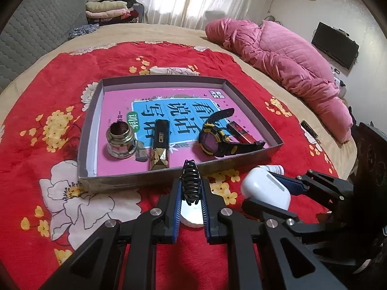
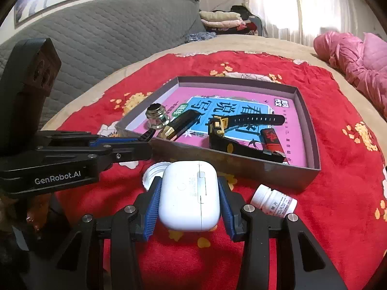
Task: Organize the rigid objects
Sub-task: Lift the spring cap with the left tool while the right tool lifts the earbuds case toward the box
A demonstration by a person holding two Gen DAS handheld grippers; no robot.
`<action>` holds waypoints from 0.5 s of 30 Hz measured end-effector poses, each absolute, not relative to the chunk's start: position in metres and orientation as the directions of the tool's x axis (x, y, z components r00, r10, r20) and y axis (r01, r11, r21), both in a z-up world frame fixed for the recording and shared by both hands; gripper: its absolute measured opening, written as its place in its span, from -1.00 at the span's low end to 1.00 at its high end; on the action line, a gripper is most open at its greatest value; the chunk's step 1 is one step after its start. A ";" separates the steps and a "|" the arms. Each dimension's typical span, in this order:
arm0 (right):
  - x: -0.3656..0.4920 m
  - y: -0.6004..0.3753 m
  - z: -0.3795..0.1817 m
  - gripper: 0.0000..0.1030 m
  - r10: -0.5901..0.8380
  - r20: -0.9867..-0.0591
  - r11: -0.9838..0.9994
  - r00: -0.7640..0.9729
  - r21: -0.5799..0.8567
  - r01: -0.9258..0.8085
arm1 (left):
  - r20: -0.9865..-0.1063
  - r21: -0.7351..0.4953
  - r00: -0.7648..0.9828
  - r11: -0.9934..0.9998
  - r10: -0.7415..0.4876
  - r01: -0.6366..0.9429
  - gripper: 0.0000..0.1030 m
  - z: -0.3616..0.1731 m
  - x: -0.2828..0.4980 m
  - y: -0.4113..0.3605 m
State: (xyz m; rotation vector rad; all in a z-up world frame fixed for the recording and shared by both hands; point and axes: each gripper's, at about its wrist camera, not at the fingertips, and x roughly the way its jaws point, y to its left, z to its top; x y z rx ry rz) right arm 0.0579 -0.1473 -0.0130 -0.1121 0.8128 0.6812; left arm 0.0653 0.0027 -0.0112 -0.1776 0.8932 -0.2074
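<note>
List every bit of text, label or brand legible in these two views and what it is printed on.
"GenRobot.AI": side of the left gripper.
"看说话写话": large characters, seen upside down, on the pink book lying in the tray.
"训练": green badge on the same book.
Print on the white pill bottle: too small to read.
Print on the white earbud case: too faint to read.
Gold mark on the black lighter: blurred.

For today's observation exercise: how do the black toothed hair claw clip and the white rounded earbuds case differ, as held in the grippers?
Colour: the black toothed hair claw clip is dark; the white rounded earbuds case is white.
Shape: the clip is narrow and ribbed with teeth; the case is broad, smooth and rounded.
Grip: the left gripper is nearly shut on the clip; the right gripper stands wider around the case.
Both are held outside the grey cardboard tray.
</note>
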 end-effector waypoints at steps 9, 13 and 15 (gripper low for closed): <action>0.057 -0.152 -0.004 -0.11 0.514 -0.692 0.794 0.506 0.161 -0.586 | -0.741 -0.243 0.629 0.967 -0.237 0.078 -0.70 -0.006 0.064 0.016; 0.055 -0.154 -0.002 -0.11 0.511 -0.690 0.796 0.512 0.156 -0.585 | -0.737 -0.242 0.637 0.968 -0.225 0.062 -0.70 -0.004 0.064 0.023; 0.056 -0.156 0.000 -0.11 0.512 -0.686 0.799 0.518 0.159 -0.580 | -0.735 -0.241 0.642 0.969 -0.218 0.053 -0.70 -0.003 0.064 0.026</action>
